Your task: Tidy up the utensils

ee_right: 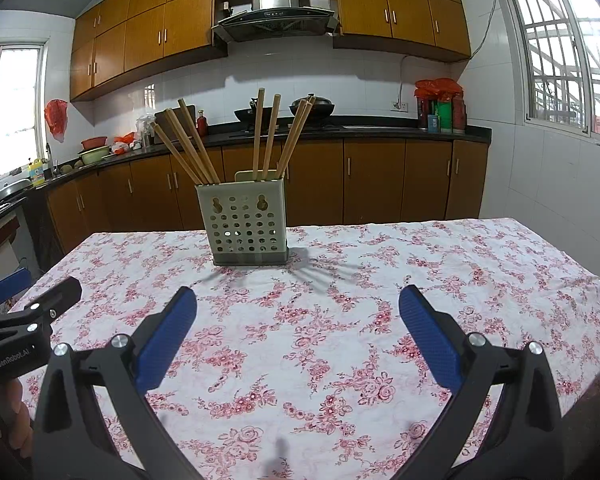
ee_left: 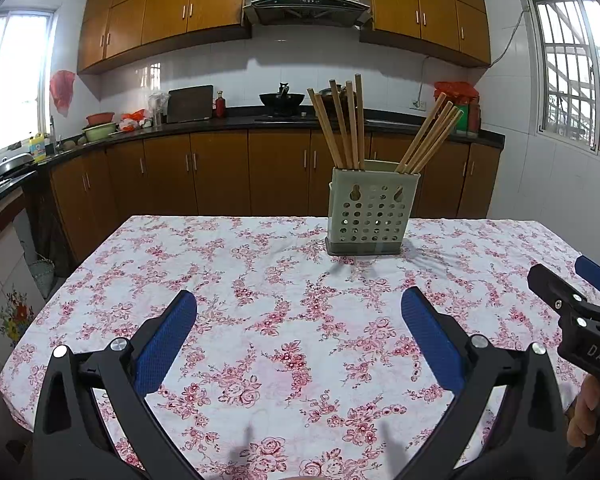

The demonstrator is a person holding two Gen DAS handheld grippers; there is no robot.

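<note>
Left gripper [ee_left: 299,312] and right gripper [ee_right: 298,310]: jaws apart, nothing held. Chopsticks [ee_left: 346,128] stand in the perforated holder [ee_left: 370,212], well ahead of both jaws. No loose utensils visible on the tablecloth [ee_left: 260,280]; task probably finished.

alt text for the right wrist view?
Open right gripper hovers empty over a floral tablecloth, facing a perforated utensil holder with wooden chopsticks standing in it. The left gripper shows at the left edge.
</note>
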